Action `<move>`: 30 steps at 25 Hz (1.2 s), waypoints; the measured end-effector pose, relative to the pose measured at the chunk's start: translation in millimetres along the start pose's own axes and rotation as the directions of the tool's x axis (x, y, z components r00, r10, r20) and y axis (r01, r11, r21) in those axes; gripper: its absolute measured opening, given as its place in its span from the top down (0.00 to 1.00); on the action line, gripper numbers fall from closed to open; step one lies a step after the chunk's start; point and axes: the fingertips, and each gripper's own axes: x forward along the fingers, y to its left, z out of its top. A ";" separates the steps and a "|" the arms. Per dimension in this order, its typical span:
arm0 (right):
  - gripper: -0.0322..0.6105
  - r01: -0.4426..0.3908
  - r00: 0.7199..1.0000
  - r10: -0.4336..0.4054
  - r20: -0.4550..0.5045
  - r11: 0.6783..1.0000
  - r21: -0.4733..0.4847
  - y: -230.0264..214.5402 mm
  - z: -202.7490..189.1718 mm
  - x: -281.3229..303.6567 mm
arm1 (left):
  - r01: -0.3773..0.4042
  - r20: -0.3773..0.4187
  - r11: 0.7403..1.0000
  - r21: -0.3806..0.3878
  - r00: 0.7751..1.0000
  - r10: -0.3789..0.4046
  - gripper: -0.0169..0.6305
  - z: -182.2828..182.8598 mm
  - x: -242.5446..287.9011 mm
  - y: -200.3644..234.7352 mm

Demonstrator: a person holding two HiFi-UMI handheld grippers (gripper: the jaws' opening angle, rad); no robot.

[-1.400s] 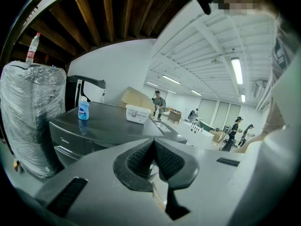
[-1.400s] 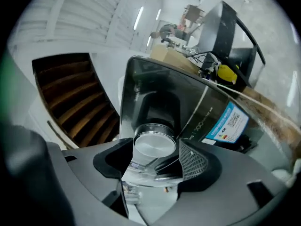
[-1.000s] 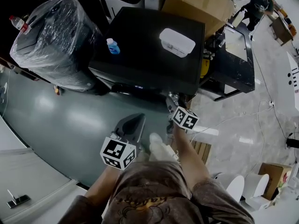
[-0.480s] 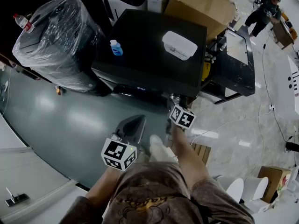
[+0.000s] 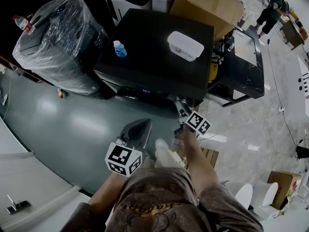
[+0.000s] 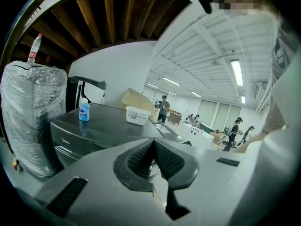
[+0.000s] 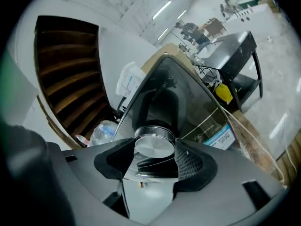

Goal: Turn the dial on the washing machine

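Note:
The black washing machine stands ahead of me, its front panel facing me. In the right gripper view its round silver dial sits between the two dark pads, and my right gripper is shut on it. From the head view the right gripper reaches to the panel's right end, its marker cube tilted to the right. My left gripper hangs low over the grey floor, apart from the machine. Its jaws are shut with nothing in them.
A blue bottle and a white lidded box stand on the machine's top. A plastic-wrapped black bulk is at the left, cardboard boxes behind, a black stand at the right. A wooden pallet lies by my right leg.
The right gripper has rolled on the dial; its marker cube has swung to the right and tilted. The left gripper has stayed where it was.

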 end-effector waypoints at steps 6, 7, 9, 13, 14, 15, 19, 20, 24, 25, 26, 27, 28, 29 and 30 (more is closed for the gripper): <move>0.54 -0.028 1.000 0.028 0.001 1.000 0.013 -0.7 1.1 -0.2 | 0.009 -0.009 1.000 0.004 1.000 -0.009 0.98 -1.5 3.0 -4.1; 0.54 -0.028 1.000 0.028 0.003 1.000 0.012 -0.3 1.5 -0.7 | 0.012 -0.009 1.000 0.005 1.000 -0.012 0.98 -1.2 3.7 -5.0; 0.53 -0.019 1.000 0.019 -0.003 1.000 -0.014 1.3 1.5 -2.4 | 0.018 -0.008 1.000 0.005 1.000 -0.018 0.98 -0.3 4.9 -5.5; 0.53 0.015 0.999 -0.021 -0.041 0.990 -0.138 8.2 1.4 -14.7 | 0.029 -0.004 1.000 -0.003 1.000 -0.029 0.98 2.2 6.4 -5.2; 0.53 0.014 0.999 -0.021 -0.043 0.987 -0.159 12.4 4.1 -19.3 | 0.031 -0.003 1.000 -0.003 1.000 -0.031 0.98 3.7 6.9 -5.2; 0.53 0.006 0.999 -0.014 -0.042 0.984 -0.178 18.4 8.1 -24.1 | 0.034 -0.001 0.999 -0.003 0.999 -0.034 0.98 5.8 7.3 -5.2; 0.53 -0.075 0.997 0.069 -0.034 0.965 -0.251 61.5 30.0 -43.9 | 0.051 0.024 0.999 -0.003 0.998 -0.051 0.98 20.6 6.0 -2.7; 0.53 -0.103 0.995 0.097 -0.036 0.955 -0.278 76.6 34.6 -50.4 | 0.052 0.030 0.999 -0.002 0.998 -0.052 0.98 24.9 4.9 -1.6; 0.53 -0.229 0.973 0.214 -0.084 0.869 -0.439 145.0 42.0 -83.0 | 0.056 0.037 0.998 -0.002 0.998 -0.056 0.98 43.4 0.9 -1.2; 0.53 -0.263 0.964 0.240 -0.110 0.836 -0.481 161.2 39.1 -91.4 | 0.064 0.038 0.998 -0.003 0.997 -0.063 0.98 48.4 -0.7 -2.5; 0.53 -0.297 0.954 0.264 -0.138 0.801 -0.520 176.7 35.2 -99.3 | 0.073 0.041 0.997 -0.004 0.996 -0.073 0.98 53.8 -2.7 -3.7; 0.53 -0.331 0.943 0.286 -0.168 0.761 -0.558 191.4 30.6 -106.2 | 0.082 0.047 0.997 -0.003 0.996 -0.082 0.98 59.6 -5.0 -4.4; 0.53 -0.361 0.932 0.303 -0.198 0.719 -0.595 205.0 25.4 -112.4 | 0.092 0.051 0.996 -0.001 0.994 -0.092 0.98 64.7 -7.8 -4.9; 0.53 -0.385 0.922 0.314 -0.227 0.674 -0.631 216.6 19.4 -118.4 | 0.103 0.053 0.995 0.001 0.993 -0.103 0.98 68.4 -11.3 -5.8; 0.53 -0.405 0.913 0.319 -0.254 0.630 -0.662 226.3 12.8 -124.7 | 0.116 0.050 0.993 0.001 0.992 -0.115 0.98 70.2 -15.7 -7.1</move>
